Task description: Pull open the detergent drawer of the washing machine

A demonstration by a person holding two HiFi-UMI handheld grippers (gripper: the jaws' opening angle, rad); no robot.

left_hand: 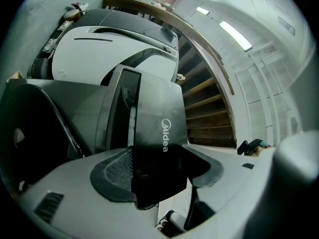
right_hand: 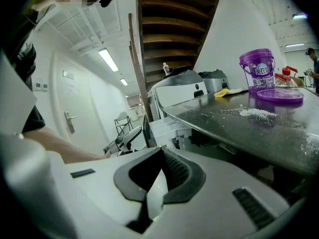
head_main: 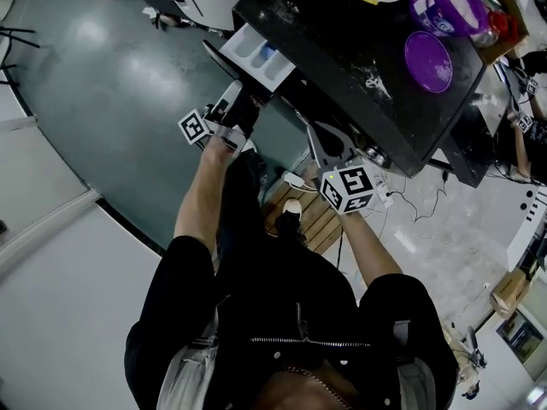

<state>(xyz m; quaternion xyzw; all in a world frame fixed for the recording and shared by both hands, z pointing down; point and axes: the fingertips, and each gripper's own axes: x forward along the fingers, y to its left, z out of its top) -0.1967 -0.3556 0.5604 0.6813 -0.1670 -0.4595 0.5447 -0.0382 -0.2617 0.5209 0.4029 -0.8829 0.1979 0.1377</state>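
The washing machine point(head_main: 359, 49) has a black top, and its white detergent drawer point(head_main: 256, 54) stands pulled out toward me, showing blue compartments. My left gripper point(head_main: 238, 101) is at the drawer's dark front panel point(left_hand: 154, 118). In the left gripper view the panel, with its white logo, stands upright between the jaws of that gripper point(left_hand: 159, 163), which are shut on it. My right gripper point(head_main: 325, 148) hangs below the machine's front edge, apart from the drawer. In its own view the right gripper point(right_hand: 159, 151) is shut on nothing, and the drawer point(right_hand: 167, 126) sits ahead of it.
A purple tub point(head_main: 444, 5), its lid point(head_main: 427, 61) and spilled white powder point(right_hand: 256, 112) lie on the machine top. Another white machine point(left_hand: 114, 39) and a wooden staircase point(left_hand: 209, 113) stand beyond. A wooden slat platform point(head_main: 312, 216) and cables point(head_main: 385, 196) are at my feet.
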